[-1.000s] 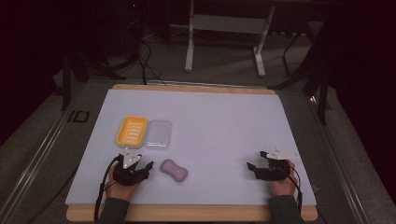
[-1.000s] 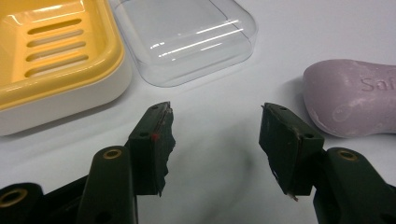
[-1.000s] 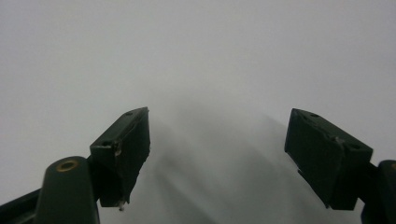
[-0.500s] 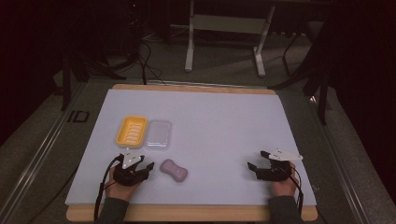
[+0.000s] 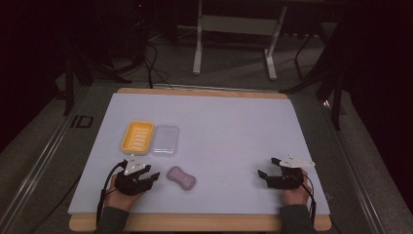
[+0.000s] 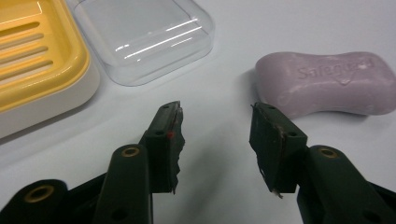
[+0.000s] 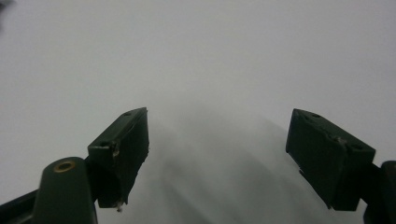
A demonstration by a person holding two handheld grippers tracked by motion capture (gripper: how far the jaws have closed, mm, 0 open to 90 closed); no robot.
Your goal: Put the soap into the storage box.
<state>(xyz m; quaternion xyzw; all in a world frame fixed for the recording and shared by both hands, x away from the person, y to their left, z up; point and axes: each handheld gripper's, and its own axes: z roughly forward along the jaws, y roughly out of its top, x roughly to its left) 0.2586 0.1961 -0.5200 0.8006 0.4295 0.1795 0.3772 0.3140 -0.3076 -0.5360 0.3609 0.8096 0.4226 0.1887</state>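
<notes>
Resting on matte white mat (image 5: 229,126), rounded embossed lilac soap (image 6: 327,84), ribbed yellow dish (image 6: 37,56)

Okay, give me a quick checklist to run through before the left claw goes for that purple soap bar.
1. Left claw empty: ok, its jaws have just been closing, nothing between them.
2. Soap bar lined up between the jaws: not ok, it lies off to the right of them.
3. Soap bar free of neighbours: ok, apart from the clear lid.
4. Yellow soap dish empty: ok, its ribbed floor is bare.
5. Right claw out of the way: ok, open over bare table.
</notes>
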